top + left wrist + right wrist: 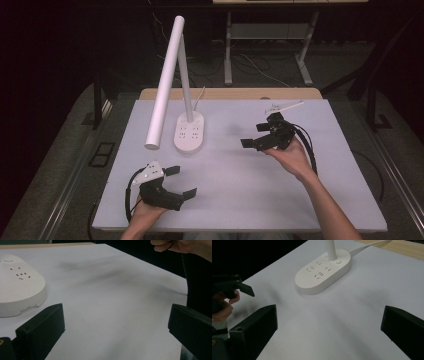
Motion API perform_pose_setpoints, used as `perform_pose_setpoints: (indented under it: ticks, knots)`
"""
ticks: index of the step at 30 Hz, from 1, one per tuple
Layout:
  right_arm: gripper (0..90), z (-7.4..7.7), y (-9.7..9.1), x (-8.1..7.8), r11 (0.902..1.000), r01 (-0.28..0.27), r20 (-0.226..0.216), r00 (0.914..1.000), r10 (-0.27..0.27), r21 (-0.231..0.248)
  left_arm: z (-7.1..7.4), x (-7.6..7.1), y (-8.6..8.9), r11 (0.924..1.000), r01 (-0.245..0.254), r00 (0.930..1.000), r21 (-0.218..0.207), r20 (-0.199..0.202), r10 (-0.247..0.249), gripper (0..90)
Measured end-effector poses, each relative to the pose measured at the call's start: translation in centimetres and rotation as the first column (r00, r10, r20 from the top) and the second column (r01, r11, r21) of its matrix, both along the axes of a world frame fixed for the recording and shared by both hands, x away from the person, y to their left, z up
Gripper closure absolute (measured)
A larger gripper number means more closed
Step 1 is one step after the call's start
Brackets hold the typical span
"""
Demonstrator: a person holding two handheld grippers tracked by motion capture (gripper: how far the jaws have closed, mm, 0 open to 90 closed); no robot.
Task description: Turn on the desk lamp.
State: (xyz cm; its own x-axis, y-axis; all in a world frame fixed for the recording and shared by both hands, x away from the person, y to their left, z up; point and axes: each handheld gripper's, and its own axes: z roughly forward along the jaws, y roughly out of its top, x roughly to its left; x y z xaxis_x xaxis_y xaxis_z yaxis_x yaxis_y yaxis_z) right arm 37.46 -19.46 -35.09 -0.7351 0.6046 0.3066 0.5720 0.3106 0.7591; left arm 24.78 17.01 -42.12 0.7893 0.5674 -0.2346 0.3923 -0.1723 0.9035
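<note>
The work in hand is an approach to the desk lamp [172, 85], judged to be at its earliest step: neither gripper has made contact with it. The lamp stands at the far left-centre of the white table [240, 200]; its oval base [190, 131], which carries socket openings and buttons, rests flat on the surface, a thin stem rises from the far end of the base, and the long white tube head slants down toward the near left, its lower end hanging above the table just left of the base. A white cord [200, 94] leaves the base toward the table's far edge. The left gripper [181, 182] is held low near the front left of the table, its jaws spread wide with nothing between them; in the left gripper view the base [20, 285] lies ahead and to the left, apart from the jaws. The right gripper [254, 135] is held over the right-centre of the table, its jaws likewise released and empty, pointing toward the base [324, 271], which is well apart from it. The next move probably calls for bringing one gripper in to the base or the stem, aligned squarely, before any closing.
</note>
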Motion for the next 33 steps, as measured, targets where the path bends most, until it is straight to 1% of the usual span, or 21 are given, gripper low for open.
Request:
perform_pose_setpoints:
  ticks: [1,5,11,14,20,27,29,33]
  knots:
    - [0.0,0.0,0.1,0.3,0.9999,0.008,-0.005,1.0,-0.008,0.013,0.0,0.0,0.0,1.0,-0.001,1.0,-0.001,-0.001,0.001,0.0]
    - [0.0,0.0,0.3,0.8,0.9997,0.016,-0.009,0.9998,-0.016,0.019,0.0,0.0,0.0,1.0,0.001,1.0,0.003,0.0,-0.001,0.0]
    - [0.0,0.4,1.4,1.8,0.9994,0.02,-0.01,0.9998,-0.02,0.028,-0.1,0.0,0.0,1.0,0.002,1.0,0.005,-0.002,-0.002,0.0]
    - [0.0,0.4,2.0,2.4,0.9995,0.02,-0.015,0.9997,-0.019,0.023,-0.1,0.0,-0.1,1.0,0.0,1.0,0.001,-0.003,0.0,0.0]
    - [0.0,0.1,3.1,3.3,0.9989,0.028,-0.035,0.999,-0.026,0.039,-0.1,0.0,0.0,1.0,0.0,1.0,0.002,-0.001,0.0,0.0]
    - [0.1,-0.1,4.6,4.5,0.9991,0.03,-0.052,0.9983,-0.028,0.031,-0.1,0.0,0.1,1.0,0.003,1.0,0.004,-0.002,-0.003,0.0]
    - [0.1,-0.1,5.0,4.8,0.9995,0.025,-0.049,0.9985,-0.024,0.02,-0.1,0.1,0.1,1.0,0.004,1.0,0.006,0.0,-0.004,0.0]
    - [0.1,0.0,5.6,5.5,0.9994,0.03,-0.051,0.9983,-0.029,0.017,-0.1,0.1,0.1,1.0,0.007,1.0,0.006,0.0,-0.007,0.0]
